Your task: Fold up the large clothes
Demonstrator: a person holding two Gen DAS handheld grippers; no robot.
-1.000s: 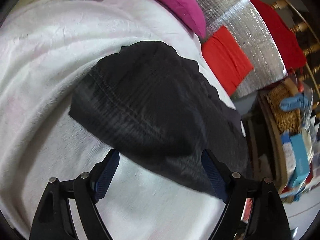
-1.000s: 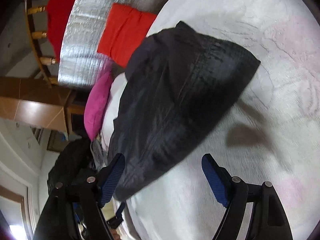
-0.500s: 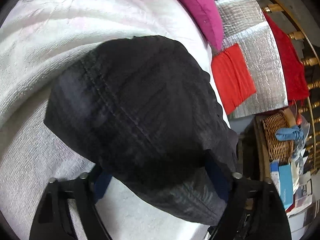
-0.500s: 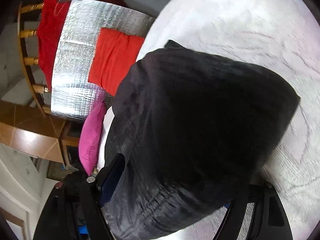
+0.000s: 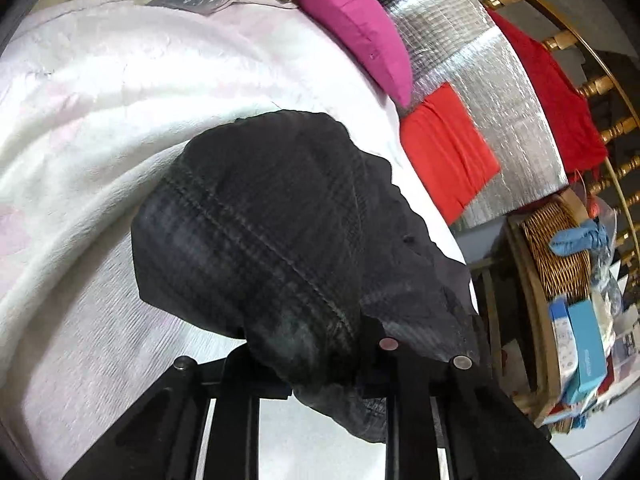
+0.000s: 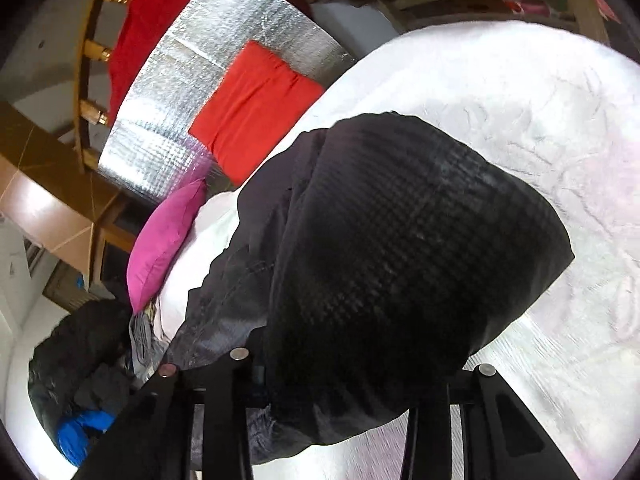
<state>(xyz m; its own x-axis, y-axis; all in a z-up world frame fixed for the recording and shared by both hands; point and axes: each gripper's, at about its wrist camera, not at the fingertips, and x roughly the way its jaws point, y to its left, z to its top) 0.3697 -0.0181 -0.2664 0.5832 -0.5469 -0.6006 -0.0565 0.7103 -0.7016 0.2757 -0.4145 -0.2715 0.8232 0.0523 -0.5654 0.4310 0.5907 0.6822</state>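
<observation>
**Black garment caught at both ends**

On the white bed (image 5: 100,128), the black garment (image 5: 272,232) lies bunched, spilling toward 5 o'clock. A pink cushion (image 5: 352,28) sits at 1 o'clock. The left tongs (image 5: 312,364) and right tongs (image 6: 352,376) are each closing with the garment's cloth between the jaws, their pads hidden beneath it.

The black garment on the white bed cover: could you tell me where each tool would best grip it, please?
Grip the black garment at its near edge, one corner per tool, coming from the near side: the folded fabric bunches thick there, and both tools are already closing on it, lifting it off the white cover.
</observation>
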